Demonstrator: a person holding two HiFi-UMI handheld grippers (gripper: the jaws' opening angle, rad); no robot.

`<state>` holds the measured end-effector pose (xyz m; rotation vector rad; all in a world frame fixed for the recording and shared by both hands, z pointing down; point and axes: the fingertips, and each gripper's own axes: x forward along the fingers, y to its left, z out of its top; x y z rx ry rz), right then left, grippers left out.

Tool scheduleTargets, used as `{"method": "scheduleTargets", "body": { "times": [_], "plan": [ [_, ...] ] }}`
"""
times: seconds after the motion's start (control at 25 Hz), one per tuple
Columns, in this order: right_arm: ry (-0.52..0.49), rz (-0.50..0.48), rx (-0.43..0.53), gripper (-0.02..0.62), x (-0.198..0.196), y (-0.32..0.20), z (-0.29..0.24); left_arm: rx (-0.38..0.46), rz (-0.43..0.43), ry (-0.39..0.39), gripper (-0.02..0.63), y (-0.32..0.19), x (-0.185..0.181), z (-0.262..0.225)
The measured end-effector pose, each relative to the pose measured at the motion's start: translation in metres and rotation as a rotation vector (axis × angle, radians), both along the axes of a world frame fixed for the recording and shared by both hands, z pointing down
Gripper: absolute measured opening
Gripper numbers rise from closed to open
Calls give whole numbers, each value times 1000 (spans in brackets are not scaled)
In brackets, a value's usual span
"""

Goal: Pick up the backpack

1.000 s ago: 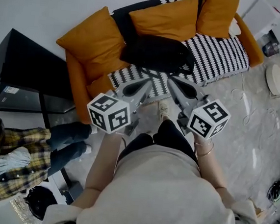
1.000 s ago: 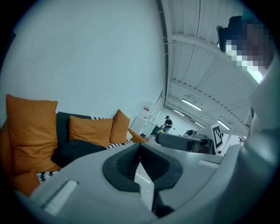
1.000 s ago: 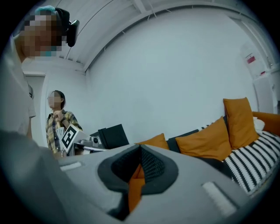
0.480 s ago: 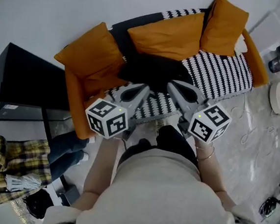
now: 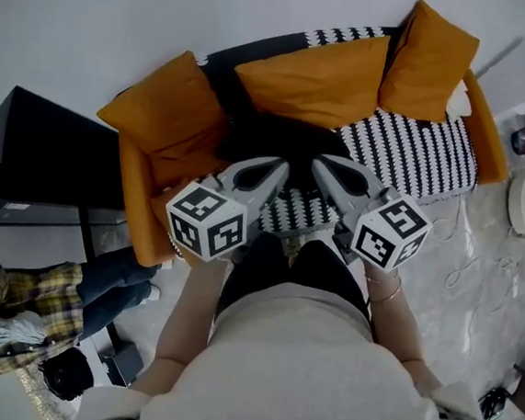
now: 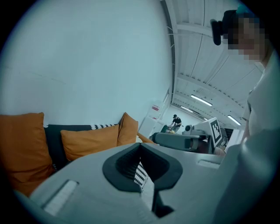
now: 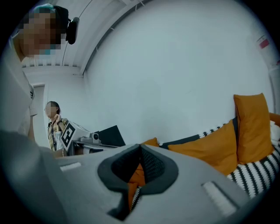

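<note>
- Reaching toward the sofa is judged to be the step in hand. The black backpack is seen lying on the striped seat cover, in the middle of the head view, just above both gripper tips.
- The left gripper and right gripper are held side by side, each with jaws fully closed and nothing gripped. Only cushion and striped fabric are glimpsed past the pads in the gripper views.
- To do the step well, the jaws would need to be opened before contact and a strap or top handle sought. None can be made out from here.
- Orange cushions crowd the backpack at its upper left and above, so a lift toward the lower edge of the frame is judged freest.
- Floor room is bounded by a black cabinet at left, a seated person at lower left and loose cables at right.
</note>
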<state>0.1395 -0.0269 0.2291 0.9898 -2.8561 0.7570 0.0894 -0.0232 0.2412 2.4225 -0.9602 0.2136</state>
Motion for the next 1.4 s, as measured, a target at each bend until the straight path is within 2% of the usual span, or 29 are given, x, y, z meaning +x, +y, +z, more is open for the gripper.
{"method": "scheduleTargets", "body": {
  "times": [0.28, 0.44, 0.72, 0.92, 1.16, 1.4],
  "plan": [
    [-39, 10, -33, 3, -1, -7, 5, -40, -32, -2, 6, -8, -10, 14],
    [-39, 15, -46, 3, -9, -13, 11, -51, -21, -11, 6, -18, -14, 21],
    [-30, 36, -107, 3, -27, -24, 25, -129, 26, -5, 6, -27, -21, 38],
    [-30, 33, -140, 3, -43, -28, 38, -170, 28, 2, 6, -32, -29, 55],
    [1, -3, -171, 3, -66, -28, 75, -237, 38, 1, 6, -27, -36, 98],
    [25, -7, -238, 3, -70, -25, 109, -300, 54, 21, 6, -25, -42, 124]
  ]
}}
